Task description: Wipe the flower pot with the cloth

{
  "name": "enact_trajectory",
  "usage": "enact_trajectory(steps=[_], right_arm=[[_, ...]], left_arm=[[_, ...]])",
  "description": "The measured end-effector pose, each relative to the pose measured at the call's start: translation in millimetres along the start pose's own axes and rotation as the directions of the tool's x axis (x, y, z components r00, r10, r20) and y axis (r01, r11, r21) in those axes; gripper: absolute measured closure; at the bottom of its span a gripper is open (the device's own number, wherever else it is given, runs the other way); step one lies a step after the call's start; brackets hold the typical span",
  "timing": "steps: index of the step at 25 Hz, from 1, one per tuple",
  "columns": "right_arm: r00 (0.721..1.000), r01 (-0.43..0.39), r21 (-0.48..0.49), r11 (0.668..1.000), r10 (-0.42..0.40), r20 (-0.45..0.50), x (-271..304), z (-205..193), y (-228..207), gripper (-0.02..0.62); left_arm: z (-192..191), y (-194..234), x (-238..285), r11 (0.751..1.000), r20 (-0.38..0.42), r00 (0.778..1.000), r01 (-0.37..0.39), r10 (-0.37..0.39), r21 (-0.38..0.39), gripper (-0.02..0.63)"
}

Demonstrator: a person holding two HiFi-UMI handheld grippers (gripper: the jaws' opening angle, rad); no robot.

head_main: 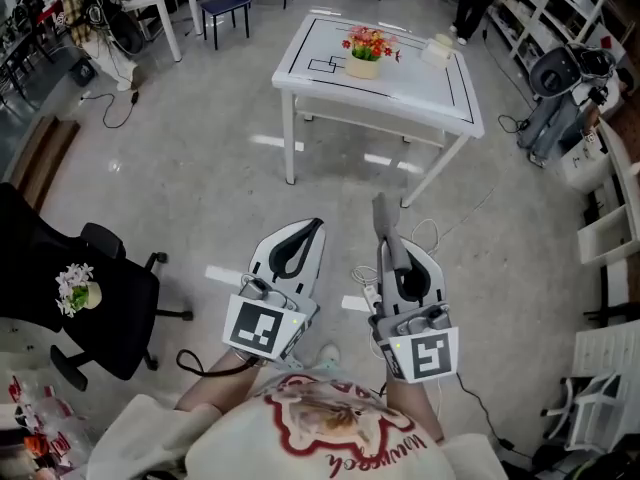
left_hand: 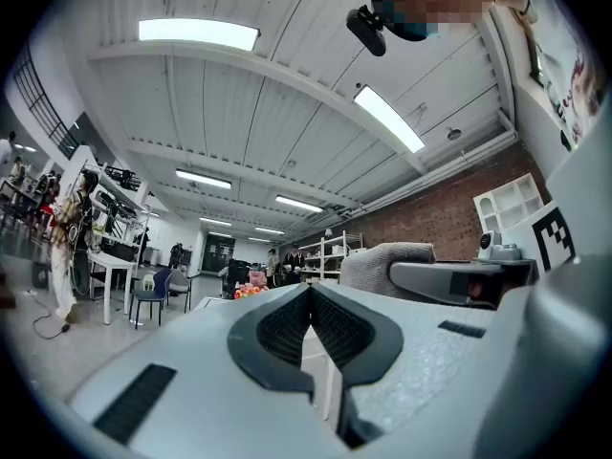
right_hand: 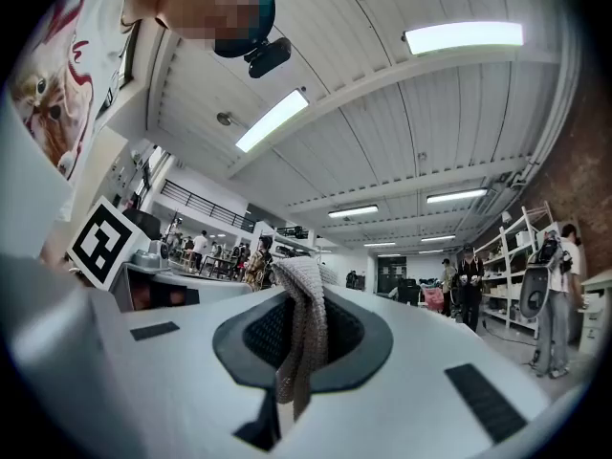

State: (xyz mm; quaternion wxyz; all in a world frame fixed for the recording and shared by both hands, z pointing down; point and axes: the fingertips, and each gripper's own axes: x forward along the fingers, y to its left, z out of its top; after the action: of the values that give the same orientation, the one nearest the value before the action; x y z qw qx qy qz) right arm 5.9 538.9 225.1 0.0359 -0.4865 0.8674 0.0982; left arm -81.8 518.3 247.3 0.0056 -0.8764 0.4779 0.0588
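1. Counting from the head view: two grippers, the left gripper (head_main: pixel 312 230) and the right gripper (head_main: pixel 388 244), one grey cloth (head_main: pixel 381 214), and one flower pot (head_main: pixel 363 66) of red blooms standing on the white table (head_main: pixel 440 93), well apart from both.
2. The left gripper view shows its jaws pressed together with nothing between them. The right gripper view shows its jaws clamped on the cloth (the knit weave is clear only there).
3. The pot is only a small, indistinct red patch in the left gripper view.
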Motion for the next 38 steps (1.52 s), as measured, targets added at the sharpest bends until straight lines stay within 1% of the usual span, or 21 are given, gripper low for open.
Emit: enact_trajectory(steps=[2,6,12,21,26,32,38], right_arm=[[1.0,-0.002,0.007,1.0,0.002,0.018,0.7,1.1,0.7,0.587],[0.996,-0.006,-0.005,1.0,0.006,0.087,-2.6,11.9,3.2,0.586],[0.998,0.004,0.019,1.0,-0.006,0.063,1.0,4.6,12.2,0.586],[0.995,0.024,0.033,0.999,-0.027,0.094,11.1,5.8,42.3,0.586],[0.997,0.013,0.024,1.0,-0.015,0.079,13.4,1.0,59.0,0.586],[0.995,0.039,0.026,0.999,-0.041,0.086,17.5,-1.6,44.1,0.586],[0.992,0.033,0.021,0.999,-0.036,0.118,44.5,-5.1,11.5,0.586]], left_arm=[[-1.0,1.8,0.0,1.0,-0.002,1.0,0.0,0.0,0.002,0.604],[-4.1,5.3,-1.6,1.0,-0.01,1.0,0.002,-0.002,0.008,0.604],[-7.6,16.5,-9.7,1.0,-0.026,1.0,0.011,-0.011,0.004,0.604],[-8.5,44.3,-32.5,1.0,-0.025,1.0,0.017,-0.017,0.007,0.604],[-12.9,51.7,-37.6,1.0,-0.03,0.999,0.03,-0.03,0.005,0.604],[-17.3,56.3,-24.5,0.999,-0.029,0.999,0.035,-0.035,0.001,0.604],[-20.1,65.1,14.8,0.999,-0.022,0.999,0.031,-0.031,0.02,0.604]])
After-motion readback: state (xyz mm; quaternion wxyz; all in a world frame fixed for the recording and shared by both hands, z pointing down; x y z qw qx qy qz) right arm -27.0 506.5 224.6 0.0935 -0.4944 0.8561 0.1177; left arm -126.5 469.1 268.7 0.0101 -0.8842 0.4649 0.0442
